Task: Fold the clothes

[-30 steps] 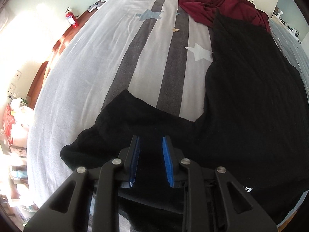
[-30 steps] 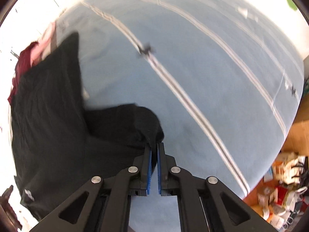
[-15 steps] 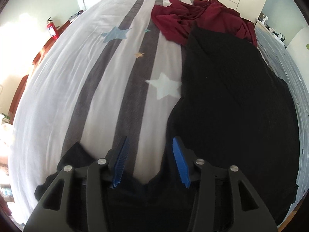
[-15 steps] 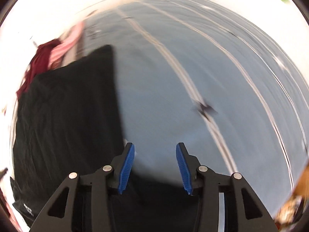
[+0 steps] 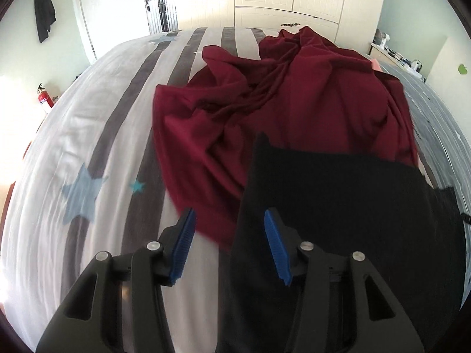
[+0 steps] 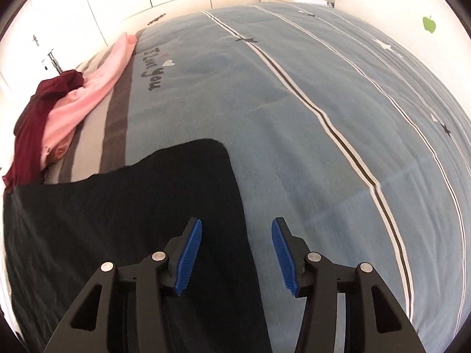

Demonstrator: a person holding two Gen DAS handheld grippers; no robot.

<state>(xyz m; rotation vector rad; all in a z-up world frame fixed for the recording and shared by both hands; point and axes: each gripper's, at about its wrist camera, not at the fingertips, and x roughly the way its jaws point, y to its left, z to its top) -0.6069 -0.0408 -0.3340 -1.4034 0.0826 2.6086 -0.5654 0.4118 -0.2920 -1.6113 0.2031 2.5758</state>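
The left gripper (image 5: 226, 241) has its blue pads apart with nothing clamped, above the left edge of the black garment (image 5: 338, 206), which lies flat on the striped bed cover (image 5: 88, 135). The right gripper (image 6: 237, 250) has its jaws opening, empty, over that garment's right edge (image 6: 132, 206) and the blue blanket (image 6: 309, 103). Farther off, a crumpled maroon garment (image 5: 279, 94) touches the black one's far end, a pink garment (image 6: 88, 88) beside it.
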